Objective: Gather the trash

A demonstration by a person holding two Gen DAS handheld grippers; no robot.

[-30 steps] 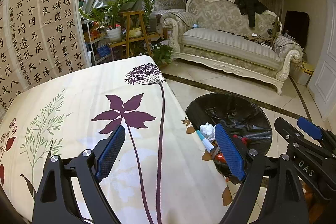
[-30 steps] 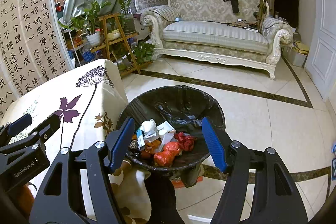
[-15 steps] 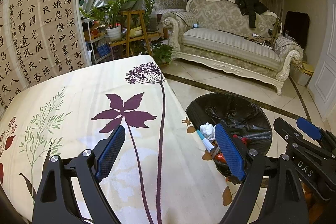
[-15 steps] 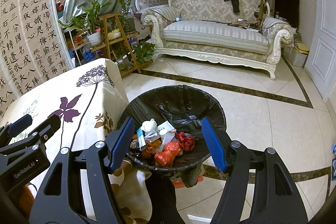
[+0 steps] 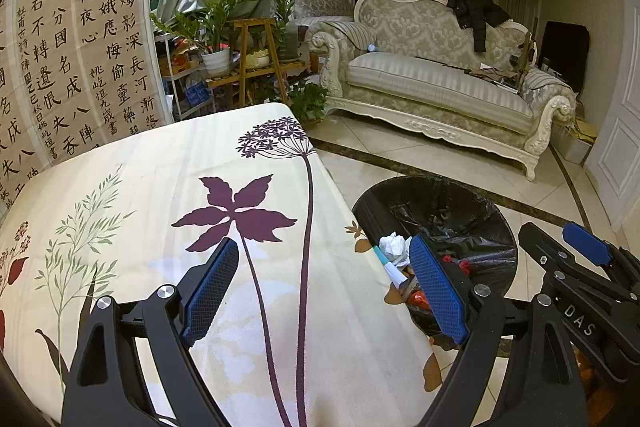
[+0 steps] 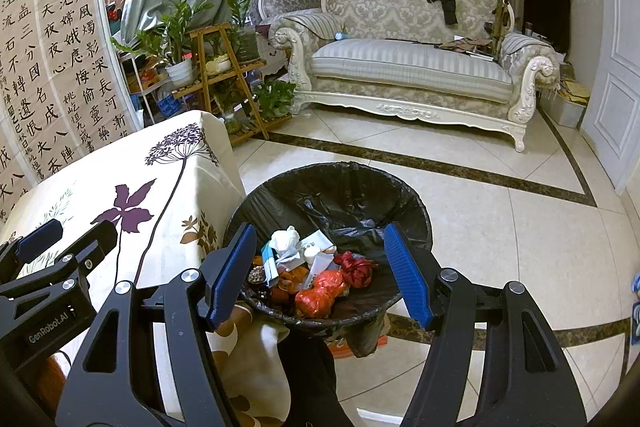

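A round bin with a black liner (image 6: 352,187) stands on the floor beside the table; it also shows in the left wrist view (image 5: 460,203). It holds mixed trash: white crumpled paper (image 6: 285,238), red and orange wrappers (image 6: 320,293) and paper scraps. My right gripper (image 6: 320,271) hangs open and empty just above the bin's near side. My left gripper (image 5: 324,287) is open and empty above the table's right edge. The table's floral cloth (image 5: 160,195) shows no trash on it.
A cream sofa (image 6: 404,67) with a black jacket stands across the tiled floor. Plants on wooden shelves (image 6: 216,67) stand behind the table. A calligraphy screen (image 5: 60,67) is on the left. A white door (image 6: 616,67) is on the right.
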